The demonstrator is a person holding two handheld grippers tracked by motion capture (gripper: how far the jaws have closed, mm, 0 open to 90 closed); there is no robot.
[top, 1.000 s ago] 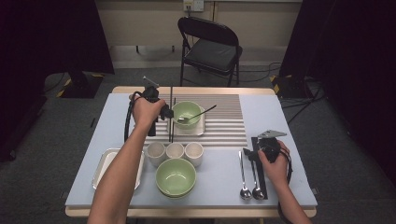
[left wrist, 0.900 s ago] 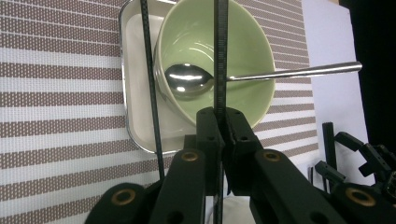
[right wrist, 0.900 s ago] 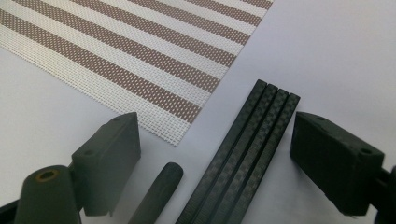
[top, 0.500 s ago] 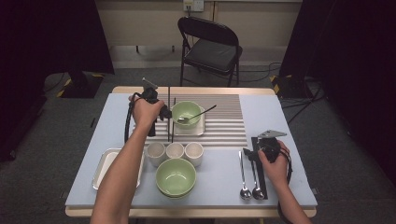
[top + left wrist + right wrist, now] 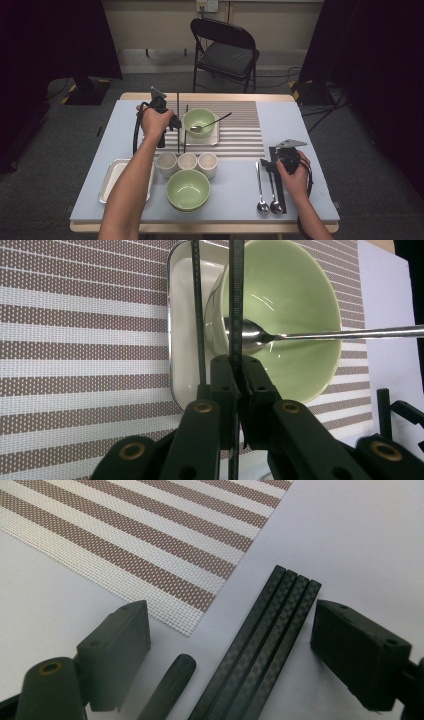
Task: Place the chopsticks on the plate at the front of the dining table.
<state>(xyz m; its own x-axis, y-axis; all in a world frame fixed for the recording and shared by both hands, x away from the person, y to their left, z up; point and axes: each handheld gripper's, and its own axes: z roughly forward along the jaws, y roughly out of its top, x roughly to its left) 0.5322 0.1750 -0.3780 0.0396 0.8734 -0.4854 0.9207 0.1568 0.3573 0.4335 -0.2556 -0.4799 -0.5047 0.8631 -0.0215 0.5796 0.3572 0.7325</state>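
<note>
i've got my left gripper (image 5: 239, 385) pinching one chopstick (image 5: 235, 300) over the green bowl (image 5: 295, 310) — spoon (image 5: 300, 334) already inside, right gripper (image 5: 230, 645) spread above more chopsticks (image 5: 262, 650) waiting.

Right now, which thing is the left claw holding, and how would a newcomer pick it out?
Find the striped mat at the table's far middle. At its left end a green bowl sits in a white tray. The left claw pinches a thin black chopstick, one of two standing upright beside that bowl.
</note>
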